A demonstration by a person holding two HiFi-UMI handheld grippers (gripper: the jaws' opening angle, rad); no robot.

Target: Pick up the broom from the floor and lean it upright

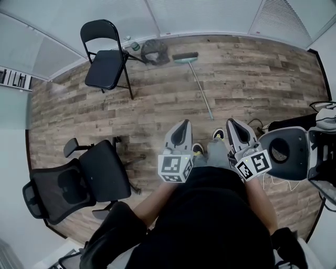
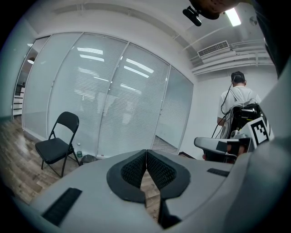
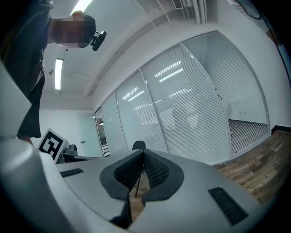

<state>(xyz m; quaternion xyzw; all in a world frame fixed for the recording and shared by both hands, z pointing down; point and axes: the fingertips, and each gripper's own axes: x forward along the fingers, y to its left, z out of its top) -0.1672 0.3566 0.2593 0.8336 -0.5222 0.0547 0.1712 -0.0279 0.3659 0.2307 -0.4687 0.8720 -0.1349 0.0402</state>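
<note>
My left gripper (image 1: 183,126) and right gripper (image 1: 234,125) are closed, empty. The teal-headed, grey-handled broom (image 1: 198,84) lies flat on open wood-plank floor (image 1: 252,79), head near the blinded glass wall (image 1: 210,16).

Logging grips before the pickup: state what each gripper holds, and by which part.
Nothing is held. Left gripper and right gripper are both shut, empty; the broom lies untouched on the floor.

The left gripper (image 1: 184,124) and right gripper (image 1: 232,123) have pale grey, rounded shells; each carries a white cube (image 1: 175,168) printed with black square markers; their pads (image 2: 132,170) are black and finely ribbed; the person wears a black top (image 1: 210,210), grey trousers (image 1: 216,154) and dark shoes (image 1: 198,148) with yellow-green trim.
</note>
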